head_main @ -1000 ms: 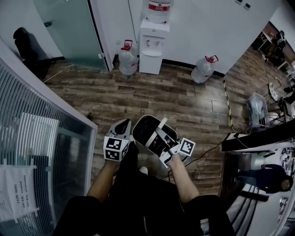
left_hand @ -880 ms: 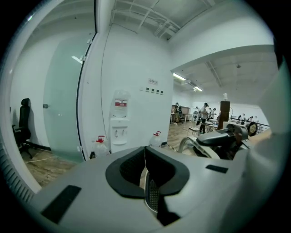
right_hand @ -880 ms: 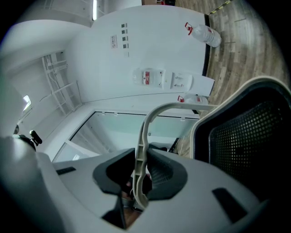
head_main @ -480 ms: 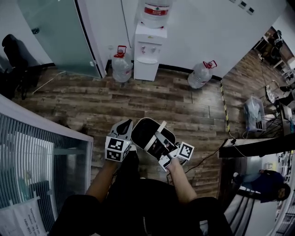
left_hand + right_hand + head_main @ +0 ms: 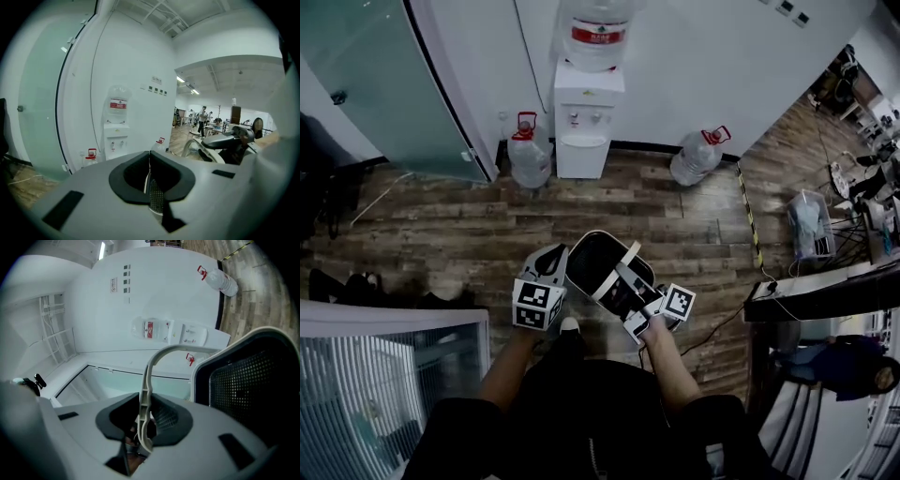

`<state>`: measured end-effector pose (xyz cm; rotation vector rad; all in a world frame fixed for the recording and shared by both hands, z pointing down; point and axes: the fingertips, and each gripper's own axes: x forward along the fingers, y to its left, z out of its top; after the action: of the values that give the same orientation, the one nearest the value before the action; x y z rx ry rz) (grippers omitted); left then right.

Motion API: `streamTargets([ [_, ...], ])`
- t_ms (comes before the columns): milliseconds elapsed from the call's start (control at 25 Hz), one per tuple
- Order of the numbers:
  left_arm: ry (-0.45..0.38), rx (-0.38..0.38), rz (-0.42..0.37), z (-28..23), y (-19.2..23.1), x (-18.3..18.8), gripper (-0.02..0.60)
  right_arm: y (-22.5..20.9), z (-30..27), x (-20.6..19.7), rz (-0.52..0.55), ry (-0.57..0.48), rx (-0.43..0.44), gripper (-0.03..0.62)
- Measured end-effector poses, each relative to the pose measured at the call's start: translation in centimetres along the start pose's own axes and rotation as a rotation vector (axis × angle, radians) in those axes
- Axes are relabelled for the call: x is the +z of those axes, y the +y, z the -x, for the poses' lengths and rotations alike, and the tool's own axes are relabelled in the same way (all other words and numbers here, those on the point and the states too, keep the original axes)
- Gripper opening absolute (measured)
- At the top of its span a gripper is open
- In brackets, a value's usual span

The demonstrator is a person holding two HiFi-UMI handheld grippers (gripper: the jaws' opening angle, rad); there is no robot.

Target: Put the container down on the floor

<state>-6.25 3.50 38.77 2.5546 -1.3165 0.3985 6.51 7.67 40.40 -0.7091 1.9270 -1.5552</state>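
The container (image 5: 589,263) is a black mesh bin with a white rim and a pale bail handle (image 5: 627,259). It hangs above the wooden floor (image 5: 441,225), in front of my legs. My right gripper (image 5: 627,274) is shut on that handle. In the right gripper view the handle (image 5: 146,380) runs down between the dark pads of my right gripper (image 5: 143,427), and the mesh wall (image 5: 248,385) hangs to the right. My left gripper (image 5: 551,255) stays just left of the rim and holds nothing. Its pads (image 5: 133,176) meet in the left gripper view.
A white water dispenser (image 5: 586,112) stands against the far wall, with water jugs (image 5: 528,155) (image 5: 694,157) on the floor on either side. A frosted glass panel (image 5: 375,84) is at the left. At the right are a dark desk edge (image 5: 825,291), a cable and a seated person (image 5: 853,366).
The view has advanced toward the water dispenser, and the ribbed glass partition at the left has slid back and down. Both grippers and the container keep the same stance.
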Motion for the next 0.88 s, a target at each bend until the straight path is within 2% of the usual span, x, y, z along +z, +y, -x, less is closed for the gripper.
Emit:
streamTargets([
  [80, -0.001, -0.004, -0.003, -0.4, 0.3, -0.4, 0.016, -0.7, -0.3, 0.4, 0.004, -0.006, -0.002, 0.086],
  [240, 0.020, -0.017, 0.007, -3.7, 4.1, 2.0, 0.015, -0.8, -4.8, 4.2, -0.005, -0.017, -0.027, 0.086],
  [440, 0.035, -0.018, 0.012, -5.3, 5.6, 2.2, 0.015, -1.8, -6.7, 5.9, -0.008, -0.008, -0.053, 0.086],
  [880, 0.055, 0.018, 0.027, -11.4, 8.8, 3.2, 0.015, -4.8, -11.6, 10.4, -0.059, 0.031, -0.026, 0.086],
])
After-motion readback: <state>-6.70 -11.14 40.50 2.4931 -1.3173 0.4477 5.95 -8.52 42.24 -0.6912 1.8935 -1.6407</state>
